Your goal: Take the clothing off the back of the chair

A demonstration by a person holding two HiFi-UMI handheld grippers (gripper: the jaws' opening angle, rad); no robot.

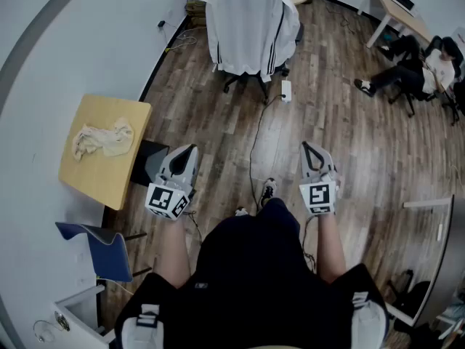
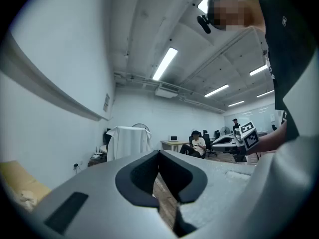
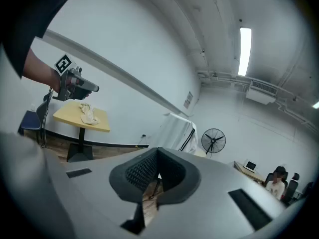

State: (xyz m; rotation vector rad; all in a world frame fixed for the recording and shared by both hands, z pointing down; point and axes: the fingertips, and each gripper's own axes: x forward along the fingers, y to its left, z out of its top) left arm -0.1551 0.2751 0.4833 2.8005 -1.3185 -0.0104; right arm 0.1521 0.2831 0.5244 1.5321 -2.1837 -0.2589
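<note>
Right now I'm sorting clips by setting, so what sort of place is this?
Most likely an open office or lab workroom. There is a wheeled office chair draped with a white garment, a desk with a laptop, and ceiling strip lights.

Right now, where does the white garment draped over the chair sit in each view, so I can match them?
Head view: white garment at top centre, over the chair back.
Left gripper view: white garment left of centre, at mid-height.
Right gripper view: white garment just right of centre.
Shared landmark: the yellow table, left of the garment in every view.
</note>
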